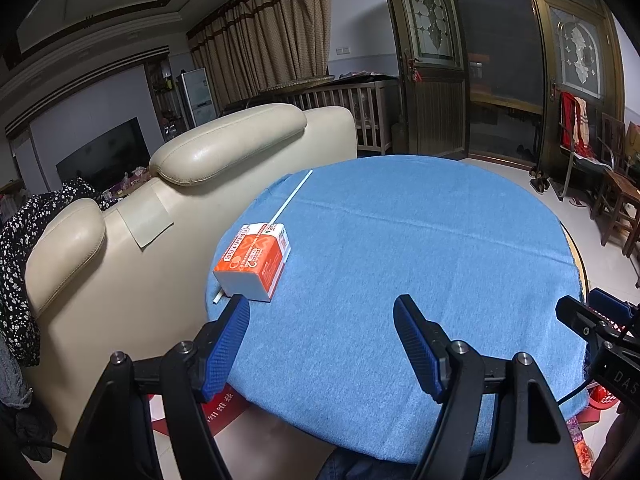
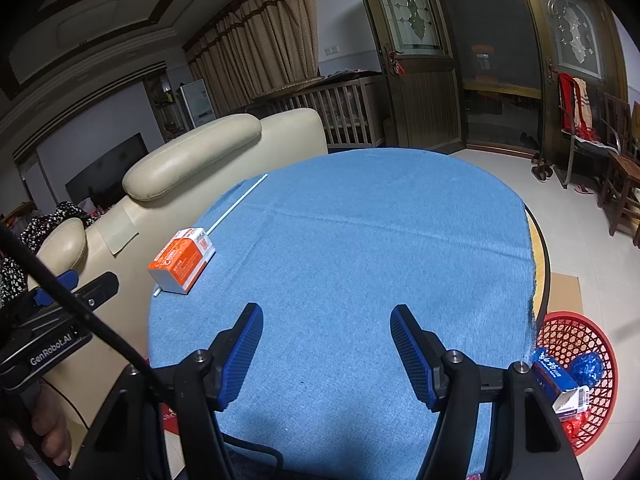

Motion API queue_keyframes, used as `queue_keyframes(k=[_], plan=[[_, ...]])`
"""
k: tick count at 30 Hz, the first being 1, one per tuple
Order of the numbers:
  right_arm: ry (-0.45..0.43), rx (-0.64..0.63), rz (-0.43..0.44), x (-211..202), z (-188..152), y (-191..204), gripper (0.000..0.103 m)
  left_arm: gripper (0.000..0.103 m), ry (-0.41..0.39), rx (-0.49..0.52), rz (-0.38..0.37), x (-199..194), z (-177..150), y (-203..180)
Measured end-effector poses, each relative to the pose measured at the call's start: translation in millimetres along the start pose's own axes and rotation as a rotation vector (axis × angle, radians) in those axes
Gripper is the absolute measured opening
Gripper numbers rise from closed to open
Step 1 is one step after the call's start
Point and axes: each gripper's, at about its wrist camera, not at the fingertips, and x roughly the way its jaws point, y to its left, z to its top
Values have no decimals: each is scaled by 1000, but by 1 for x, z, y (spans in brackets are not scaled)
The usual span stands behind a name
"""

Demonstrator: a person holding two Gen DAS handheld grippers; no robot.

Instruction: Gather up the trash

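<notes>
**Me:** Trash first: an orange-and-white carton (image 1: 256, 262) lies on its side near the left edge of the blue tablecloth (image 1: 400, 260), close to the cream sofa (image 1: 192, 184). A thin white straw (image 1: 290, 198) runs along the cloth beyond the carton, and a short white end shows at the carton's near corner.

**You:** And your grippers?

**Me:** My left gripper (image 1: 322, 322) hovers above the cloth with both blue fingers spread wide, holding nothing. Its left fingertip (image 1: 236, 312) sits just beside the carton's near corner; I cannot tell whether they touch. My right gripper (image 2: 326, 330) is likewise wide apart and empty, over the middle of the cloth, well away from the carton.

**You:** Where is the bin?

**Me:** A red mesh basket (image 2: 576, 336) stands on the floor beside the table's right edge. Inside it lie a dark blue box (image 2: 554, 372), a crumpled blue wrapper (image 2: 586, 366) and something red at the bottom that I cannot make out.
</notes>
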Motion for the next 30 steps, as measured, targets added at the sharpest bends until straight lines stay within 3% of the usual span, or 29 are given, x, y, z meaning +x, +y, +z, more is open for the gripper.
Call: queue_keyframes(k=[30], plan=[[7, 7, -5, 4, -3, -1, 70, 75, 17, -1, -2, 6, -2, 2]])
